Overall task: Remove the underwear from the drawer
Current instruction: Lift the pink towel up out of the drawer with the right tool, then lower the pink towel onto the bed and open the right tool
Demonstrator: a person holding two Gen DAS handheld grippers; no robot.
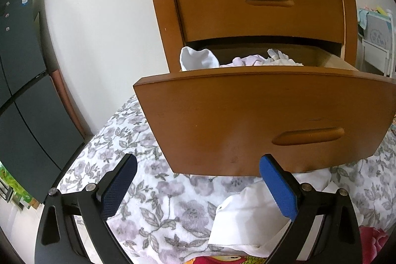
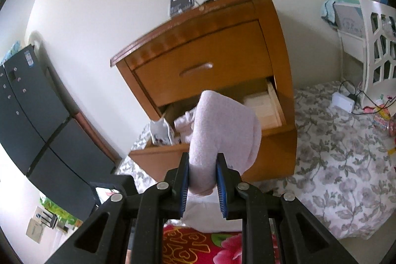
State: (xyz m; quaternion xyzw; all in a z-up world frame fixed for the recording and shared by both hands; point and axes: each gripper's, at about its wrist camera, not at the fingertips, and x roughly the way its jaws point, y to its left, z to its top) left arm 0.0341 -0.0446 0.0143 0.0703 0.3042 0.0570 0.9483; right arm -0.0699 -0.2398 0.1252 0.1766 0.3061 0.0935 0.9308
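Right gripper: clenched on a pale pink piece of underwear, held up in front of the nightstand.
Left gripper: jaws spread wide, nothing between them, low before the drawer front.
Lower drawer: pulled out; more light garments heaped inside, one white piece poking over its left edge.
Upper drawer: closed.
White cloth: lying on the floral sheet just below the open drawer.
Dark cabinet: against the wall on the left.
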